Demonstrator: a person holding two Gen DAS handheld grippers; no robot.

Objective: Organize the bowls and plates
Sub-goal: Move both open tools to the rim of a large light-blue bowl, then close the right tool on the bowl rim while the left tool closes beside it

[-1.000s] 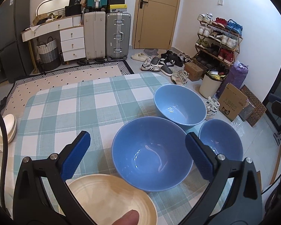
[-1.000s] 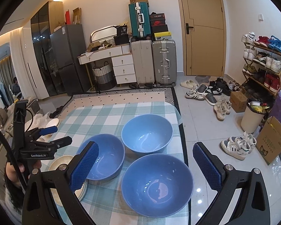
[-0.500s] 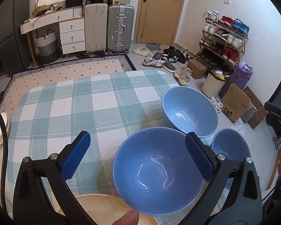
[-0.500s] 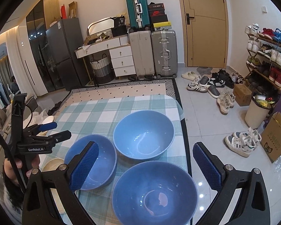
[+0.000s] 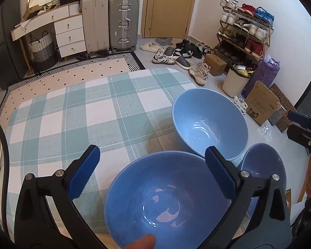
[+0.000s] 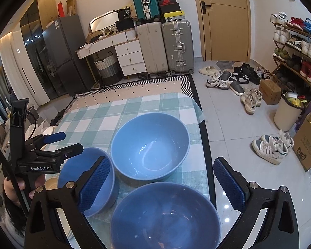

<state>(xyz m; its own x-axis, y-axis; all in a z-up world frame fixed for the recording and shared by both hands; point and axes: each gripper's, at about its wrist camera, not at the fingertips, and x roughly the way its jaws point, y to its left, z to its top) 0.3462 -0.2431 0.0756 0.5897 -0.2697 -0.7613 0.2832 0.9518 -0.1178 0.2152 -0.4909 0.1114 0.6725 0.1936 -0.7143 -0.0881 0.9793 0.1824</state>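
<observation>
Left fingers spread wide, nothing between the pads; left gripper over the near bowl, low centre of the left view. Right fingers likewise spread; right gripper above the right bowl, bottom centre of the right view. Far bowl mid-frame, near the worktop's right edge. All three blue, upright, close together on the checked cloth. Pale plate peeks out lower left, beside a hand.

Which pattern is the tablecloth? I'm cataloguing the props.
Teal-and-white check on the tablecloth, clearest in the left wrist view.
</observation>
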